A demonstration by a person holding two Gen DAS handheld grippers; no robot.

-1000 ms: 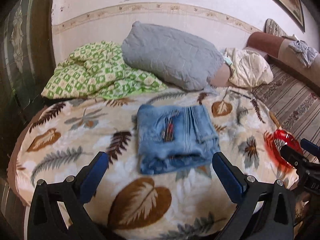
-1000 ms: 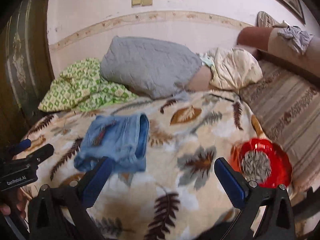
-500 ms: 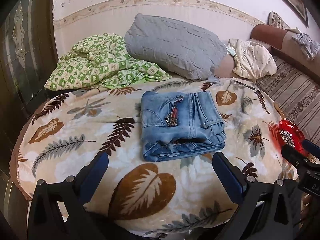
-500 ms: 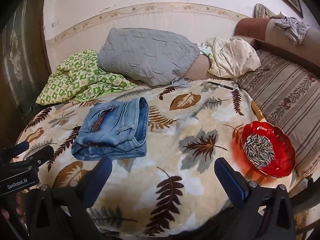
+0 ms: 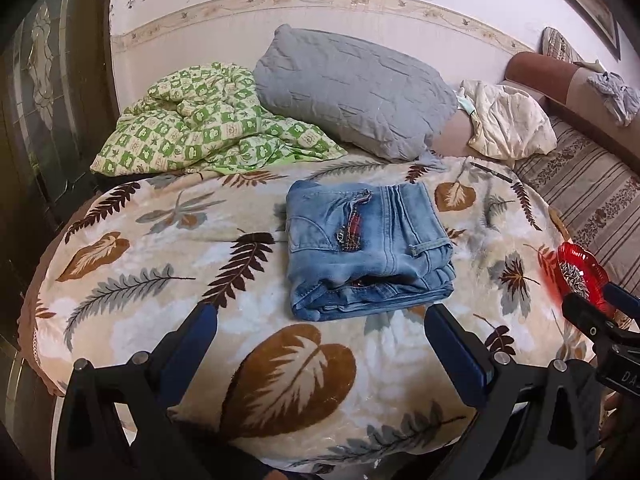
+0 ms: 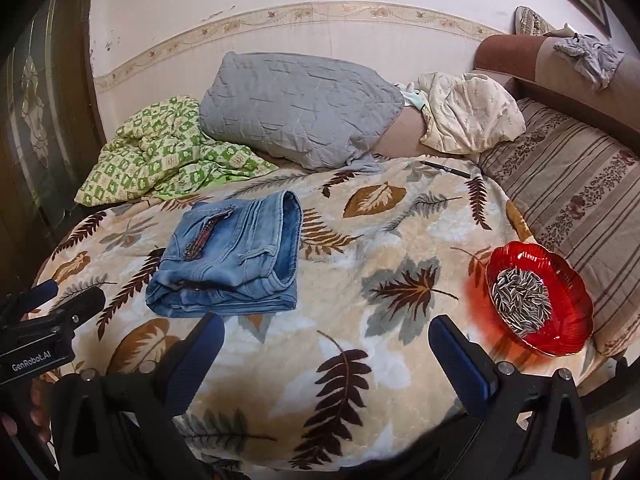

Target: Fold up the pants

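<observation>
The light-blue denim pants point(image 5: 366, 246), folded into a compact rectangular bundle, lie on the cream leaf-patterned fleece blanket point(image 5: 160, 264) straight ahead of the left gripper point(image 5: 320, 332), just beyond its blue fingertips. That gripper's jaws stand wide apart, holding nothing. The right gripper point(image 6: 326, 340) is likewise spread and empty, with the pants ahead to its left and a red scalloped glass dish of sunflower seeds point(image 6: 560, 280) ahead to its right.
</observation>
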